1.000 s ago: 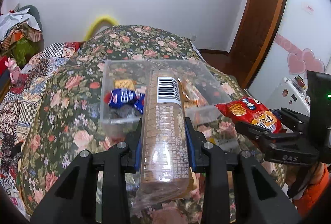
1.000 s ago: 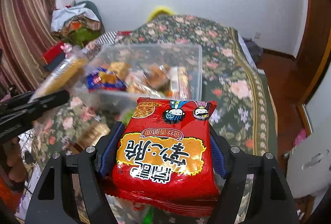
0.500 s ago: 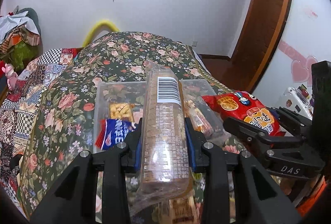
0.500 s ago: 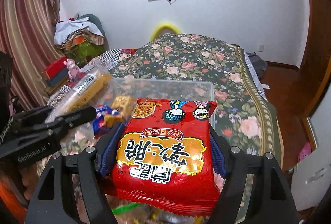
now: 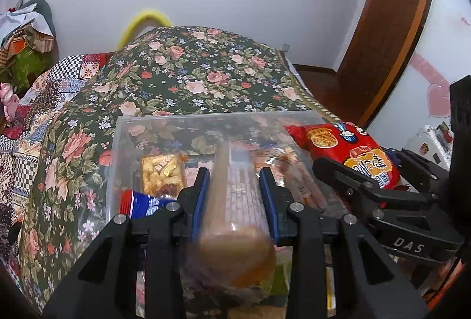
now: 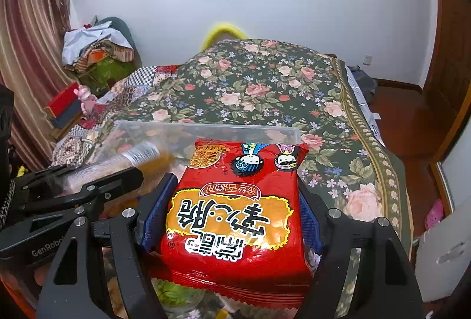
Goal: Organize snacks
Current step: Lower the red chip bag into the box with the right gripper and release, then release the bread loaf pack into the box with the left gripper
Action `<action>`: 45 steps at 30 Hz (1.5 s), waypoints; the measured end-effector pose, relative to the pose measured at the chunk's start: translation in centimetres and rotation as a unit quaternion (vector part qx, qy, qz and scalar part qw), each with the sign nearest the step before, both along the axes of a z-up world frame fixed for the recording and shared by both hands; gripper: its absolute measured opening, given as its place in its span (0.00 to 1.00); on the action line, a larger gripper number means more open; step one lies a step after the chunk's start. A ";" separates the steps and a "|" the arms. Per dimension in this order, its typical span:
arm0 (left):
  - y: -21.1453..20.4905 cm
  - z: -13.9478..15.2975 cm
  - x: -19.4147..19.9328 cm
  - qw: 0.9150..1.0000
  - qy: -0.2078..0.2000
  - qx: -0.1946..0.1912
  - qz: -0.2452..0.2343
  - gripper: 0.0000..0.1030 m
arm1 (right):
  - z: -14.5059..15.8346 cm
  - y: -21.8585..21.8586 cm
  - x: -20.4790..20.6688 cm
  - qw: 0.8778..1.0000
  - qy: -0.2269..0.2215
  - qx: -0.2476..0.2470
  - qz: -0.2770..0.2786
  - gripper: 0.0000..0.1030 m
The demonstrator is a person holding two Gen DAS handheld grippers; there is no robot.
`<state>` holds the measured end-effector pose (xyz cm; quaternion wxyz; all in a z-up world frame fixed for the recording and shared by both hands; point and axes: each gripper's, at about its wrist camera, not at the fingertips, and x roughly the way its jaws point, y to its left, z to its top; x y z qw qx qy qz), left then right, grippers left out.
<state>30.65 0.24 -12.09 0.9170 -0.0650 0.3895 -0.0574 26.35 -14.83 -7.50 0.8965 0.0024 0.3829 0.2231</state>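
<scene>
The left tongs [image 5: 235,195] hold a long clear-wrapped roll of biscuits [image 5: 237,201] between their blue pads; the roll is blurred, so whether the pads press on it firmly cannot be told, though both lie against its sides. It points into a clear plastic bin [image 5: 123,142] that sits on a bed with a dark floral bedspread [image 5: 200,74]. Inside the bin lie a yellow snack pack [image 5: 162,172], a blue and red wrapper [image 5: 141,202] and other packets on the right side. The right tongs [image 6: 232,210] are clamped on a red noodle packet [image 6: 235,201], held flat above the bin's near right part. In the left wrist view this packet [image 5: 350,151] sits beside the roll, apart from it.
</scene>
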 end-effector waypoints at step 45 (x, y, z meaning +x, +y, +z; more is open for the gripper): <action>-0.8 0.5 -15.7 0.998 0.026 0.046 -0.035 0.66 | -1.6 -3.1 -12.3 0.999 0.035 -0.004 0.034 0.81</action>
